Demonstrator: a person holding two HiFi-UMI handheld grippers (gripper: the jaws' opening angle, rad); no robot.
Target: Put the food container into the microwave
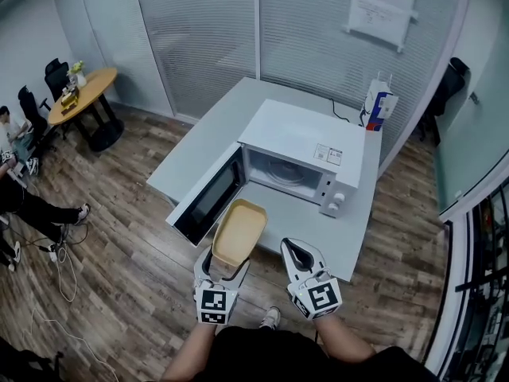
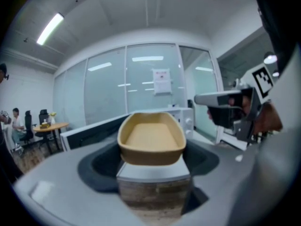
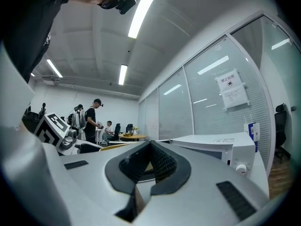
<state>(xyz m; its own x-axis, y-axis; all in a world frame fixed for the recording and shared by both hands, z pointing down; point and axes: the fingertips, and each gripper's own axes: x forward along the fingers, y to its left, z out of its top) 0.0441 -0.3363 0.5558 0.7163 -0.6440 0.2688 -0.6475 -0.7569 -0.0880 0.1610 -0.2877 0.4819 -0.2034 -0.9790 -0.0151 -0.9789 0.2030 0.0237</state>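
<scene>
White bench (image 1: 203, 138) by glass walls carries the microwave (image 1: 306, 143), door open. Fingers of the left gripper (image 1: 222, 266) clamp the food container (image 1: 238, 231) by its near end. Those of the right gripper (image 1: 297, 253) sit together, empty.

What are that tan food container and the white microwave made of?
Food container: probably plastic or moulded fibre. It is an even matte tan with a thin rolled rim and no gloss. Microwave: likely painted sheet metal, with a smooth white casing. Its open door has a dark, glass-like panel.
</scene>
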